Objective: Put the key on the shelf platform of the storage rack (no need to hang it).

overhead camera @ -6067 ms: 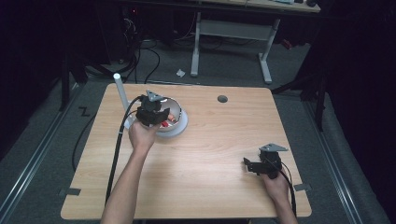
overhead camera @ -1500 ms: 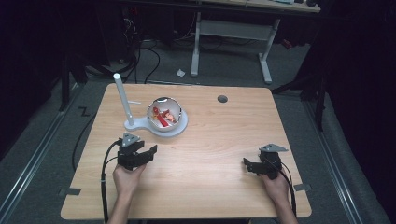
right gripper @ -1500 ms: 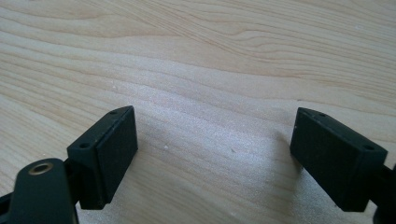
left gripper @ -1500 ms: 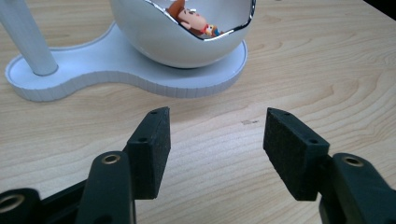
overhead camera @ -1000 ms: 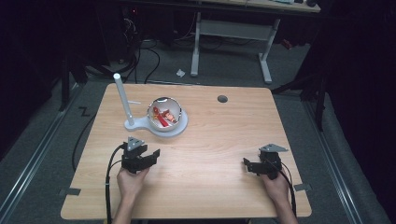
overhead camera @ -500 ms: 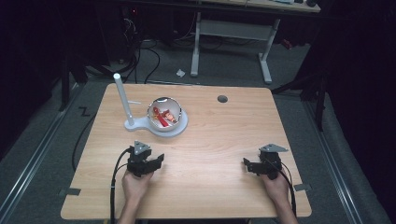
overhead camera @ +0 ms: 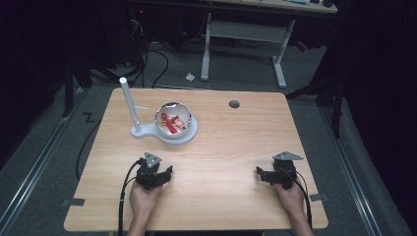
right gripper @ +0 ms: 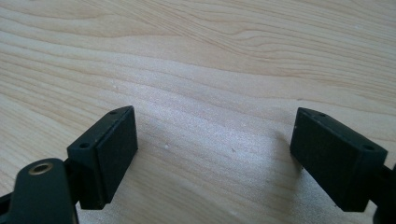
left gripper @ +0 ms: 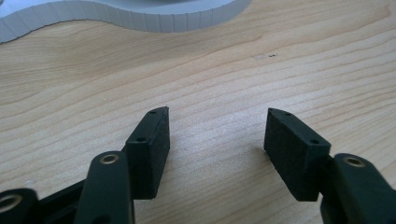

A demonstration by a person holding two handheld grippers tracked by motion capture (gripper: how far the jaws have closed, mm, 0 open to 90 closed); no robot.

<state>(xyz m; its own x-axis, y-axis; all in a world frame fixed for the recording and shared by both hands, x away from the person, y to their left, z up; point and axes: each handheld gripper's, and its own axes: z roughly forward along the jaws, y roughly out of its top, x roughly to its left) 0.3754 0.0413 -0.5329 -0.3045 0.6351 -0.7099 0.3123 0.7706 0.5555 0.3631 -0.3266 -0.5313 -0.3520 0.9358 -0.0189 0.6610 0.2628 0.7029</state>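
A shiny bowl (overhead camera: 173, 123) with red and yellowish pieces inside sits on a white base (overhead camera: 189, 135), which also carries an upright white post (overhead camera: 128, 103). My left gripper (overhead camera: 164, 172) sits low over the wood near the front left, well short of the bowl. In the left gripper view its jaws (left gripper: 217, 116) are open with only wood grain between them, and the ribbed rim of the white base (left gripper: 140, 16) runs along the top. My right gripper (overhead camera: 260, 174) rests at the front right; its jaws (right gripper: 215, 114) stand wide open over bare wood.
The wooden table (overhead camera: 236, 142) has a round cable hole (overhead camera: 234, 104) at the back right. A white desk frame (overhead camera: 246, 34) and cables (overhead camera: 147, 54) lie on the floor behind. Each gripper's cable trails off the front edge.
Six seconds ago the left gripper was at the bowl; it has since come back to the front left and, over the last second, drifted slightly right and lower. The right gripper has stayed still.
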